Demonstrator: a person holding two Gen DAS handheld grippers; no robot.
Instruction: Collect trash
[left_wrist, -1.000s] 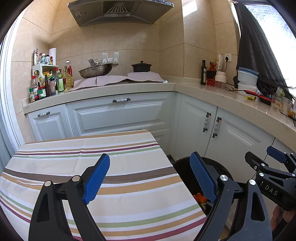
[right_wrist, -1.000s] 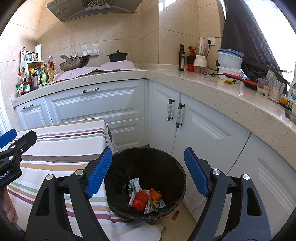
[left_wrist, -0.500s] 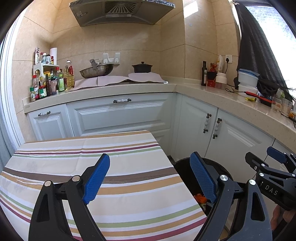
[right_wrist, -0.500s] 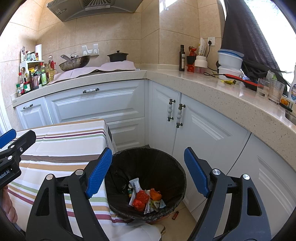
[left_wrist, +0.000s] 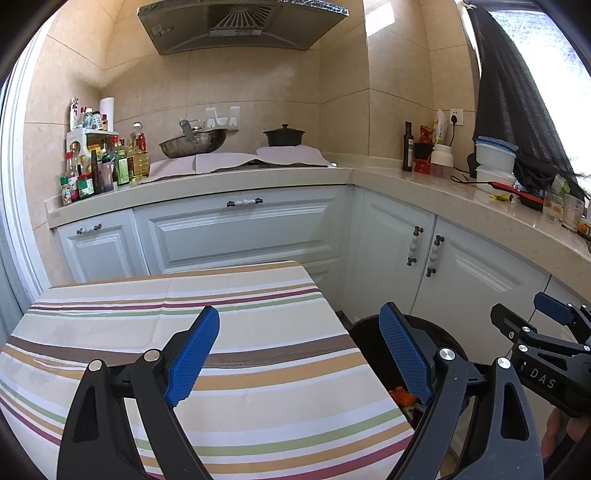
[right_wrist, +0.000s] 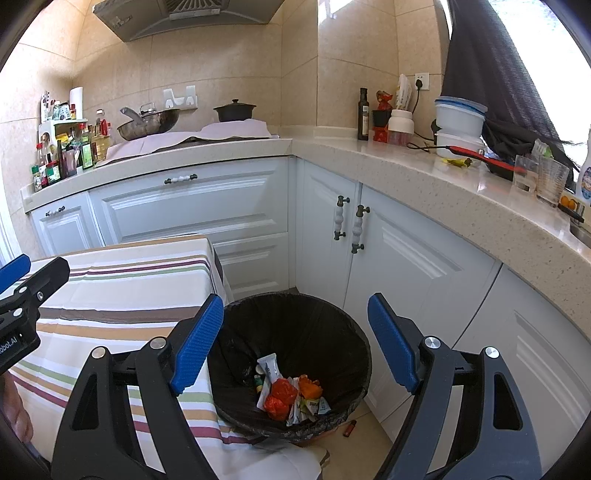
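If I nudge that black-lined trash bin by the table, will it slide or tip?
The trash bin probably slides rather than tips: it looks wide and squat. It is likely light, with only a few wrappers at the bottom. Its loose black liner would likely crumple if grabbed.

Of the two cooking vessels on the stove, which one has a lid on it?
The small black pot, standing on the right side of the stove, has its lid on. The metal wok to its left is open, with a utensil handle sticking out.
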